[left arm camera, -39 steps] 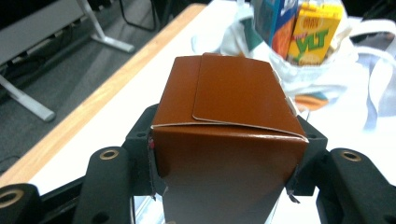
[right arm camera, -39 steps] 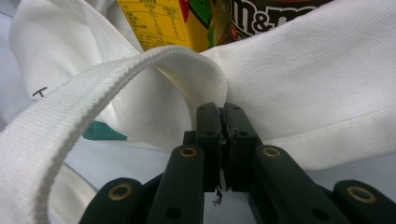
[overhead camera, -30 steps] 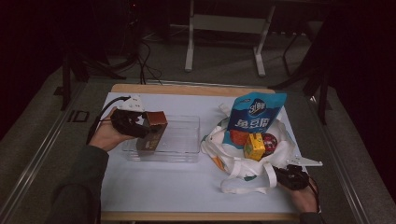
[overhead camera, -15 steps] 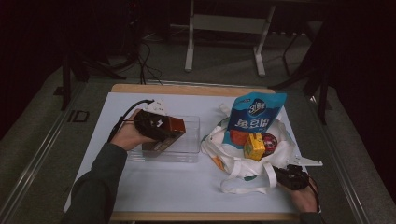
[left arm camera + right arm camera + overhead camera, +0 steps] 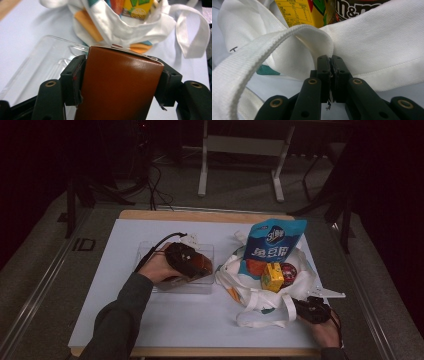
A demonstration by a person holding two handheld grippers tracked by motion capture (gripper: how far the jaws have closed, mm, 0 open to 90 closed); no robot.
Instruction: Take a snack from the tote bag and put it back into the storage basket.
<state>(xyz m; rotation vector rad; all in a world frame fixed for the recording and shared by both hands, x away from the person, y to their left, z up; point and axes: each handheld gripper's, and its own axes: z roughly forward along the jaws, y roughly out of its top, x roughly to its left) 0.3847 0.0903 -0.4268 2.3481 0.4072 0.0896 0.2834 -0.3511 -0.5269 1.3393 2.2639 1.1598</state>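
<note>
High view: left gripper (image 5: pixel 196 266), jaws just easing wider w/ brown carton (image 5: pixel 117 85) between them, sets it in clear tray (image 5: pixel 206 251) left of tote bag (image 5: pixel 250 285), right gripper (image 5: pixel 331 65) pinched shut on bag's edge; next, prob. let go & lift off.

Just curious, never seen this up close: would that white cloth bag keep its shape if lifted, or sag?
Probably sag: the white cloth bag lies crumpled, its handles limp. The blue snack pouch might tip. The right gripper pinches only its edge.
</note>
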